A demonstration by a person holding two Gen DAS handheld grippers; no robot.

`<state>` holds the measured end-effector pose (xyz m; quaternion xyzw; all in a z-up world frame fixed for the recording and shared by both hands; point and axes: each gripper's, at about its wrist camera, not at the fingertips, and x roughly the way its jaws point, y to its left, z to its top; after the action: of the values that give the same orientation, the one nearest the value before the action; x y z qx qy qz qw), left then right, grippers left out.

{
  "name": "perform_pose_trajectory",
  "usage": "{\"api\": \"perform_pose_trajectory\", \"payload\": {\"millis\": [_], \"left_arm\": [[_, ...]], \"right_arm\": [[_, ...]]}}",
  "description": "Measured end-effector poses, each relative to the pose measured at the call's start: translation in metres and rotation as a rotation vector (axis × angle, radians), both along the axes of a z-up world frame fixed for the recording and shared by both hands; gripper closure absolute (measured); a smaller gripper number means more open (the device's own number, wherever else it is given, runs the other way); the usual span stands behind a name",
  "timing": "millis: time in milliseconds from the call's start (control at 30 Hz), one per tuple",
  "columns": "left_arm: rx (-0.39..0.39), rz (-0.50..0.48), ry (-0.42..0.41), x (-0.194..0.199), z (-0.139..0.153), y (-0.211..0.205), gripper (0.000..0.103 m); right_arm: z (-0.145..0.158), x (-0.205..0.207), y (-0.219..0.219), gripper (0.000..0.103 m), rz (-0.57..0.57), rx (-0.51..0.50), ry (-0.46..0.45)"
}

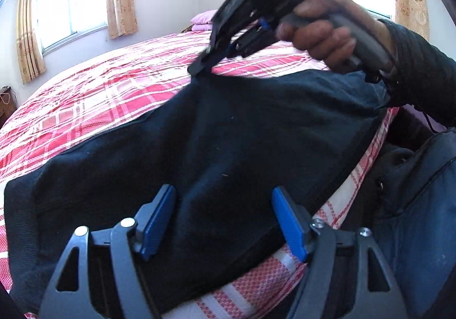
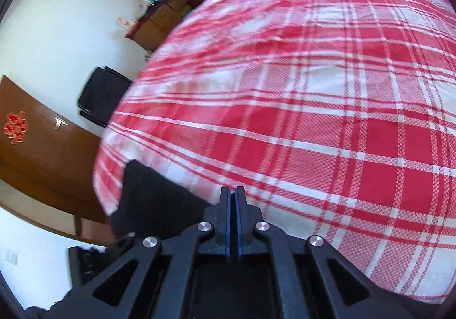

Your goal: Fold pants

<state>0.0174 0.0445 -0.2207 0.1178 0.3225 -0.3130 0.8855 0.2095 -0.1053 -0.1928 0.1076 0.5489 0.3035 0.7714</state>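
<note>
While my left gripper (image 1: 223,222) sits with its blue pads (image 1: 155,220) spread wide apart, the pants (image 1: 199,148) pass between and beneath them, and I cannot tell whether either pad touches the cloth. In the left wrist view my right gripper (image 1: 203,65) is pinched closed on a corner of the fabric and holds that corner above the bed (image 1: 99,85), so the cloth rises from my left tool toward the right one. The person's right hand (image 1: 327,31) wraps the handle behind it. From the right wrist view the two pads stand nearly together with only a thin slit between them, and a dark flap of the pants (image 2: 154,199) hangs just left of the fingers over the near left edge of the bed (image 2: 313,91).

The pants are plain black, soft and matte, spread broad along the bed's near edge with a ribbed band at the left end. The bedcover is red-and-white plaid.
</note>
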Motion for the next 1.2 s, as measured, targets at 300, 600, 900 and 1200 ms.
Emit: {"api": "perform_pose_trajectory", "payload": {"millis": [300,600,900,1200], "left_arm": [[-0.075,0.009,0.003,0.0,0.018,-0.003,0.026],[-0.01,-0.218,-0.039,-0.004,0.051,-0.083,0.026],[0.009,-0.477,-0.047,-0.01,0.067,-0.182,0.026],[0.058,-0.688,-0.01,-0.03,0.061,-0.29,0.026]], "right_arm": [[0.022,-0.031,-0.062,0.061,-0.036,-0.029,-0.084],[0.073,-0.139,-0.259,0.06,-0.335,-0.152,-0.24],[0.097,-0.237,-0.46,0.06,-0.865,-0.208,-0.278],[0.094,-0.244,-0.5,0.06,-0.917,-0.243,-0.296]]}}
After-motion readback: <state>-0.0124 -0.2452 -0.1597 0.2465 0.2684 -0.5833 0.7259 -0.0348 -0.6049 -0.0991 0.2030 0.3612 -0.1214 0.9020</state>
